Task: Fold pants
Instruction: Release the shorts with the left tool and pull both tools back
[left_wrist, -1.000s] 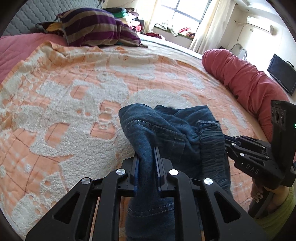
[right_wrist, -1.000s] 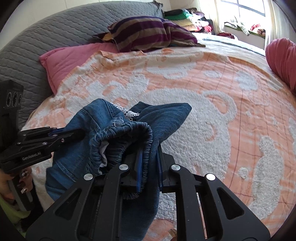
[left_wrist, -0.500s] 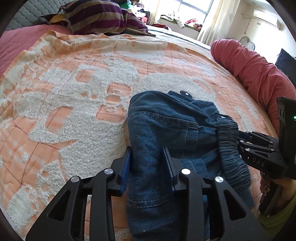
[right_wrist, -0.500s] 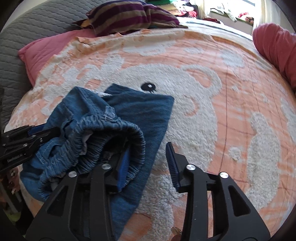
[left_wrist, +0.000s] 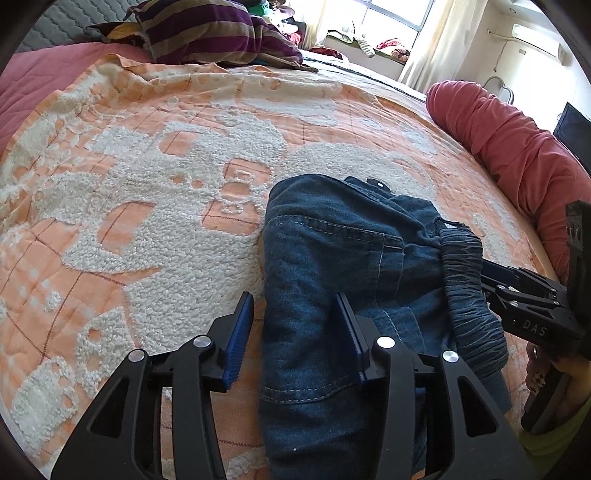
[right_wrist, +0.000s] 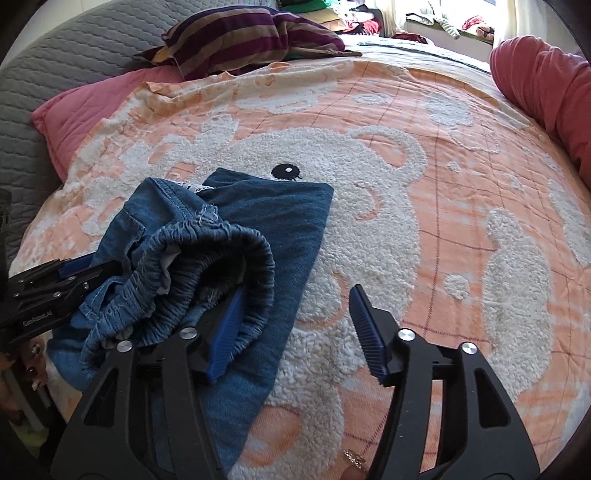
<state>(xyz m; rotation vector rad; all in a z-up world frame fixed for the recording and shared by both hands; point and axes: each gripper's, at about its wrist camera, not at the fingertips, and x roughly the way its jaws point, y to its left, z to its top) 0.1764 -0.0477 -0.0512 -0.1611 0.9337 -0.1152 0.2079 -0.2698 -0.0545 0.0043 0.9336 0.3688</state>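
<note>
- Left gripper (left_wrist: 293, 325): jaws opening, ribbed blue pads straddling denim pants (left_wrist: 332, 266) without pressing.
- Right gripper (right_wrist: 295, 325): jaws opening, one pad at the gathered elastic waistband (right_wrist: 221, 254).
- Pants lie bunched on the bed's fleecy orange-and-white blanket (right_wrist: 443, 184).
- Beyond: striped pillow (right_wrist: 240, 40), quilted grey headboard (right_wrist: 55, 66).

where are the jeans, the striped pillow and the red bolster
jeans (left_wrist: 332, 258): left wrist view, on the flat denim near the pocket seam
striped pillow (right_wrist: 236, 40): right wrist view, on its purple and tan top face
red bolster (left_wrist: 509, 147): left wrist view, on its wrinkled middle
</note>
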